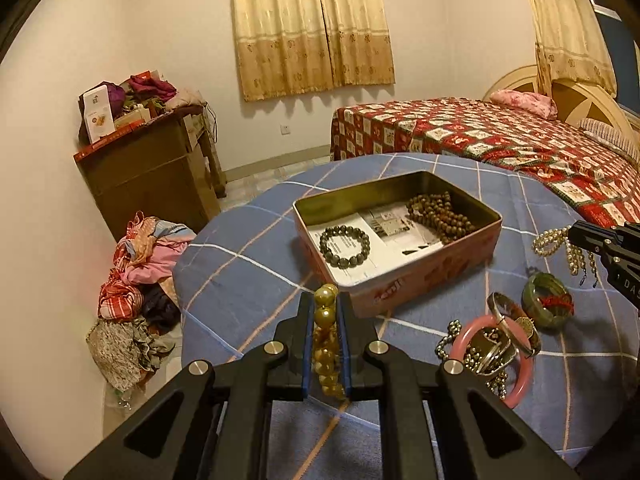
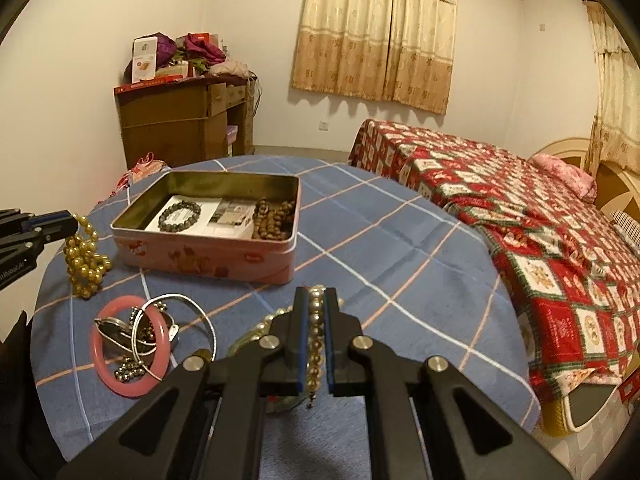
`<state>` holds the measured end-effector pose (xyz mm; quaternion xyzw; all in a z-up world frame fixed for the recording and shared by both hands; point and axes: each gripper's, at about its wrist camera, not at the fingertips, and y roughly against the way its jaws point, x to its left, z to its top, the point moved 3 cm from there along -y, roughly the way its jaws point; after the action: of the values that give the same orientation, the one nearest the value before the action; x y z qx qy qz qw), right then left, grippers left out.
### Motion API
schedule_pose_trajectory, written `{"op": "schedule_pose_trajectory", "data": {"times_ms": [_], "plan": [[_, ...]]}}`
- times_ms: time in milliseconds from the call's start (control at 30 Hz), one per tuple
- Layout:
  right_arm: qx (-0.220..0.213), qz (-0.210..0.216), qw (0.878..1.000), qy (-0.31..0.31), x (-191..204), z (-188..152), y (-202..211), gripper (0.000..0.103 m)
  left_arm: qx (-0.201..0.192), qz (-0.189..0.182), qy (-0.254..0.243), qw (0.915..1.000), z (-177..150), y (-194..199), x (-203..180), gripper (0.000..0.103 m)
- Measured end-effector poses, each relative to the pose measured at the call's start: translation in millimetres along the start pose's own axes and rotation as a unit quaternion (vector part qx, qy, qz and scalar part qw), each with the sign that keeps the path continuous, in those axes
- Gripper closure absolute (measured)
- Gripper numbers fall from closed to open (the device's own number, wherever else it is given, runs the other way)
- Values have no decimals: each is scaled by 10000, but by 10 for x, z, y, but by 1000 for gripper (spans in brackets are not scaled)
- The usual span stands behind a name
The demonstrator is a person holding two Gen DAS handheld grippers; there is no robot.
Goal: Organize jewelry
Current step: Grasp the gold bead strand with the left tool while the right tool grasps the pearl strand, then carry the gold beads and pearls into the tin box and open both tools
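Observation:
An open pink tin stands on the blue checked table. Inside it lie a dark bead bracelet and brown wooden beads on papers. My left gripper is shut on a gold bead strand, which hangs from it in the right wrist view, left of the tin. My right gripper is shut on a pearl necklace, whose beads trail on the table in the left wrist view.
A pink bangle lies with a silver chain and dark metal beads. A green bangle with red thread sits beside them. A bed is to the right, a cabinet and clothes pile to the left.

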<state>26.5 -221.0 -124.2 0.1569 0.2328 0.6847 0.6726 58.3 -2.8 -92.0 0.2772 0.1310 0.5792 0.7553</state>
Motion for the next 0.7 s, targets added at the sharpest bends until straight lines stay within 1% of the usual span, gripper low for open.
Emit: {"op": "schedule_pose_trajectory", "data": {"times_ms": [200,700], "plan": [[-94,-99,9998,119,4,40,23,94,-107,47,17,9999,87,55,25,93],[-201,-304,9990,243,-56,168,10,94,-285,339,37,9990,282,67,63,93]]}}
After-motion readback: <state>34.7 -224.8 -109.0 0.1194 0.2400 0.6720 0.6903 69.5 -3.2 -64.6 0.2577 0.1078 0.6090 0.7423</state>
